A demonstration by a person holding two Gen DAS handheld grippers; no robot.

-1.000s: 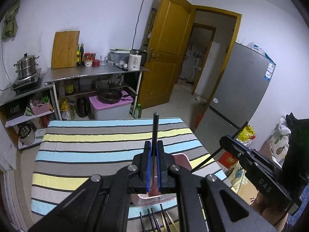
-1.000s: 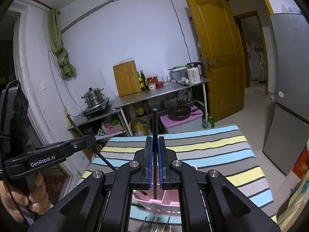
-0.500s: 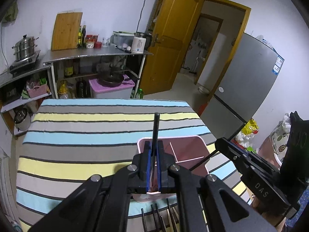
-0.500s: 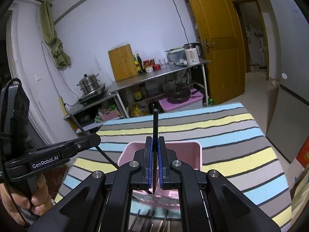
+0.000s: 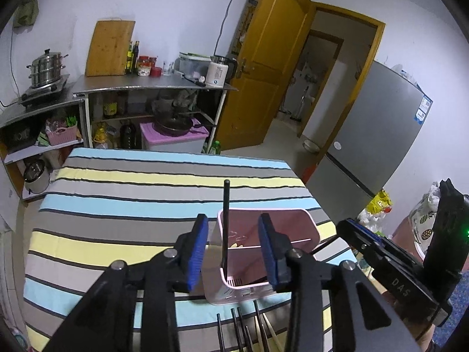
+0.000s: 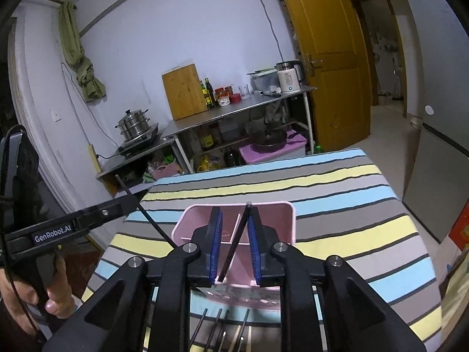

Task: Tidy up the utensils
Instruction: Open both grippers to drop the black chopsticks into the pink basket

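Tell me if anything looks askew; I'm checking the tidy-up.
One black chopstick leans diagonally in the pink utensil holder, between the open pads of the right hand-held gripper. More chopsticks lie loose on the striped tablecloth.

A home kitchen: at 11 o'clock a steel counter [image 5: 152, 86] carries a wooden chopping board [image 5: 110, 48], oil bottles [image 5: 132, 57] and a kettle [image 5: 217, 70]; a steamer pot [image 5: 45, 67] sits on a burner at 10 o'clock, a grey fridge [image 5: 378, 135] stands at 2 o'clock, and a striped cloth covers the tabletop [image 5: 132, 193].
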